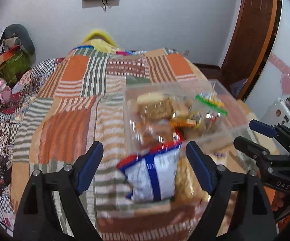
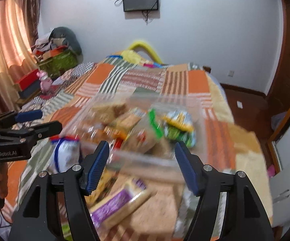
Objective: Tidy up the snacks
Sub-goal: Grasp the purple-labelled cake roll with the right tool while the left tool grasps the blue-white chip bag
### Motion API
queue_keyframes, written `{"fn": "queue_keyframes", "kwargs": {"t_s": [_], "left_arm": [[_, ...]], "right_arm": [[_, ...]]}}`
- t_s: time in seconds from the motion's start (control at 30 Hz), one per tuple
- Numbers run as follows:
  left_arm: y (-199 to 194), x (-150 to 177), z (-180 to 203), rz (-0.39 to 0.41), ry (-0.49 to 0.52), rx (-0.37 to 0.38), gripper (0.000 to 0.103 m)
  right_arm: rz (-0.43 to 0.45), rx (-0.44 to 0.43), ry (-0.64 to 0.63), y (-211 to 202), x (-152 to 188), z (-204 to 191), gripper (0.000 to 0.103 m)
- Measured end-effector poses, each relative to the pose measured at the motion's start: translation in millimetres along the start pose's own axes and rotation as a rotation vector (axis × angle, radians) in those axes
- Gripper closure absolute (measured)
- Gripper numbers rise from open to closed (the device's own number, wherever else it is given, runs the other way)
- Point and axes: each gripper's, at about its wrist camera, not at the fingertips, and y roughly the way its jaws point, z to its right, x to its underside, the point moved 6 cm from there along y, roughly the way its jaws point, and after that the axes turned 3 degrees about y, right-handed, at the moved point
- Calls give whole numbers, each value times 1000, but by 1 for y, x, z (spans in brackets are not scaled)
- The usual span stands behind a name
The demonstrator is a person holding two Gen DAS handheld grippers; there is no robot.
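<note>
I have both grippers over the bed (image 1: 68,104), and both are spread wide with nothing between their pads. My left gripper (image 1: 143,166) frames the white bag (image 1: 155,178) with blue and red trim: the bag lies on the quilt just ahead of the fingertips, centred between them, which I read as a line-up for a pinch on it. It sits just outside the near wall of the clear bin (image 1: 221,134), so I judge it to be 1 of the snacks not yet sorted into it.

My right gripper (image 2: 141,167) hovers at the bin's near edge (image 2: 145,158), with the purple pack (image 2: 114,202) below and between its fingers, resting on a tan pack beneath. That 1 also lies outside the bin, nearer to me than its wall. Inside the bin, ahead of both grippers, several snacks are piled loosely: a green and yellow pouch (image 2: 177,128) ahead and to the right of the right gripper, brown packs further left. Heaped like that, I take them as dropped in, not arranged.

Much is hard to read. Both views are smeared by motion, so no label is legible and I cannot count the packs in the bin. The bin's clear walls blur into the quilt, and I cannot tell whether the white bag touches the wall. From the left view, the right gripper (image 1: 269,140) is cut off at the frame edge.
</note>
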Motion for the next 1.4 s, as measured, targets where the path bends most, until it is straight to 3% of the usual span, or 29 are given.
{"fn": "queue_keyframes", "kwargs": {"t_s": [0.23, 0.53, 0.8, 0.93, 0.97, 1.07, 1.4], "left_arm": [[10, 40, 0, -39, 2, 6, 17], [36, 53, 0, -93, -31, 42, 17], [54, 55, 2, -93, -41, 54, 18], [56, 58, 6, -104, -31, 83, 43], [56, 59, 7, -102, -22, 74, 45], [50, 60, 5, -92, -4, 56, 47], [4, 48, -9, -17, -14, 27, 49]], "right_arm": [[-138, -29, 21, 32, 42, -12, 37], [-255, -35, 6, 62, 58, -19, 37], [-255, 40, -10, 41, 77, 14, 38], [-236, 50, -18, 37, 76, 16, 39], [-231, 41, -18, 37, 74, 15, 43], [-237, 33, -36, 47, 70, 5, 59], [-159, -1, -37, 22, 65, 1, 60]]}}
